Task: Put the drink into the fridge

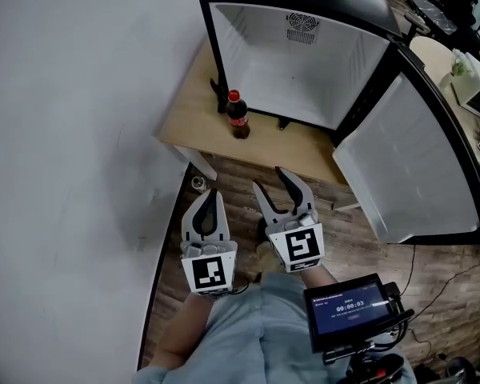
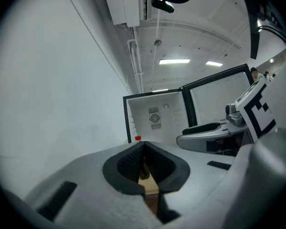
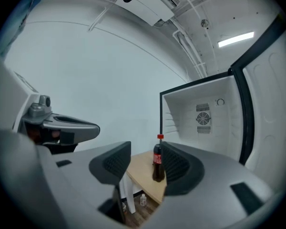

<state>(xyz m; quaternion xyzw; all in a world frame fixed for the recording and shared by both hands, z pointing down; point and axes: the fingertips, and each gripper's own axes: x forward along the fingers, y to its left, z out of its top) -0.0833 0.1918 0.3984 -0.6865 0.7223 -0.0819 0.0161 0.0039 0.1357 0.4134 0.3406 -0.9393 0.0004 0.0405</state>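
Note:
A cola bottle (image 1: 238, 116) with a red cap stands upright on the wooden table (image 1: 194, 110), just outside the left front corner of the open, empty fridge (image 1: 304, 62). My left gripper (image 1: 211, 196) hangs in front of the table, well short of the bottle, its jaws shut with nothing between them. My right gripper (image 1: 271, 182) is beside it with open, empty jaws. In the right gripper view the bottle (image 3: 157, 165) shows far off between the open jaws (image 3: 144, 152). In the left gripper view only the bottle's red cap (image 2: 137, 138) peeks over the shut jaws (image 2: 143, 147).
The fridge door (image 1: 420, 162) is swung wide open to the right. A white wall (image 1: 72, 134) runs along the left. A small bottle (image 1: 198, 183) lies on the wood floor by the table leg. A screen device (image 1: 354, 308) sits at my right forearm.

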